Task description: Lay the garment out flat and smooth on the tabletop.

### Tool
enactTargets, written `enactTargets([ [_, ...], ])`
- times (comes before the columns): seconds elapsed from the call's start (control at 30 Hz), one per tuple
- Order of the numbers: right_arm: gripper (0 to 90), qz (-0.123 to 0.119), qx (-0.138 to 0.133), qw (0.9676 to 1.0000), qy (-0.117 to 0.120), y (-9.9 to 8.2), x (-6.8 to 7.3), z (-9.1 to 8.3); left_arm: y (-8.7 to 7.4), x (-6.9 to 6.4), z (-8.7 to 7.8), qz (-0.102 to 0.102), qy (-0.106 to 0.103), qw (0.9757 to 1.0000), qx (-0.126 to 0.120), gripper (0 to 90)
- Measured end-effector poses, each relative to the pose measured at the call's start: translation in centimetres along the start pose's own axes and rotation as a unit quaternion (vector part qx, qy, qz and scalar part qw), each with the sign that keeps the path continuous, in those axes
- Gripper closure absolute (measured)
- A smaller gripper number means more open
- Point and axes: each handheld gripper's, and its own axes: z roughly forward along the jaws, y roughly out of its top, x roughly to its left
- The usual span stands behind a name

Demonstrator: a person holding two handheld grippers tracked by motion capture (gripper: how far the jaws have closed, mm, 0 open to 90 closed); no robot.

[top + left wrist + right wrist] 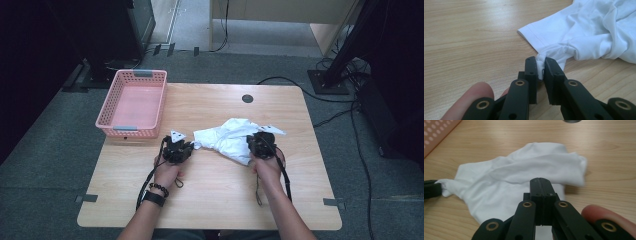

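High view: a rounded-corner table of pale wood-grain laminate sits mid-frame, with a small dark round grommet near its far edge. At the upper left of the tabletop stands a pink plastic basket, rectangular, its walls pierced with rows of small holes and its two short ends fitted with grey handles; nothing lies in it. A crumpled white garment of thin, smooth knit fabric lies just right of centre, rumpled into soft folds.

The left gripper, black and hard-edged with brass-coloured rivets, is clamped on a bunched pinch of the garment's edge beside a stitched hem; the cloth shows squeezed between its two flat pads at the middle of the left gripper view. The right gripper has its jaws pressed flat together above the cloth in the lower centre of its own view, and whether any fabric is caught between them cannot be told.

No readable writing appears anywhere.
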Motion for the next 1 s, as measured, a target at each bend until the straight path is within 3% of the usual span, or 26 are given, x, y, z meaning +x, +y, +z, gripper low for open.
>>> enactTargets([
  [0.1, 90.0, 0.019, -0.003, 0.9998, 0.000, -0.2, -1.7, -1.1, 0.0, 0.0, 0.0, 0.001, 0.000, 1.0000, 0.000, 82.6],
  [0.17, 90.0, 0.026, 0.007, 0.9995, 0.018, -0.3, -1.9, -1.2, 0.0, 0.0, 0.0, 0.003, 0.000, 1.0000, 0.000, 82.6],
  [0.3, 71.4, 0.032, 0.013, 0.9971, 0.068, -0.4, 0.2, -0.3, 0.0, 0.0, 0.0, 0.003, -0.003, 1.0000, 0.000, 82.6],
  [0.47, 62.0, 0.065, 0.025, 0.9933, 0.093, 0.1, 3.2, 2.6, 0.0, 0.0, 0.0, 0.004, -0.007, 1.0000, 0.000, 82.9],
  [0.63, 55.9, 0.114, 0.033, 0.9894, 0.084, 0.6, 5.0, 4.9, 0.0, 0.0, 0.0, 0.007, -0.009, 0.9999, 0.001, 82.9],
  [0.77, 52.9, 0.127, 0.048, 0.9901, 0.034, 0.5, 5.8, 6.5, 0.0, 0.0, 0.0, 0.006, -0.009, 0.9999, 0.001, 82.9],
  [0.83, 56.5, 0.110, 0.048, 0.9926, 0.017, 0.3, 6.1, 7.0, 0.0, 0.0, 0.0, 0.006, -0.010, 0.9999, 0.001, 83.3],
  [0.93, 79.4, 0.079, 0.046, 0.9958, -0.006, 0.0, 6.2, 6.8, 0.0, 0.0, 0.0, 0.004, -0.012, 0.9999, 0.001, 84.2],
  [1.0, 89.9, 0.078, 0.040, 0.9961, 0.002, -0.2, 5.6, 6.4, 0.0, 0.0, 0.0, 0.004, -0.012, 0.9999, 0.001, 84.4],
])
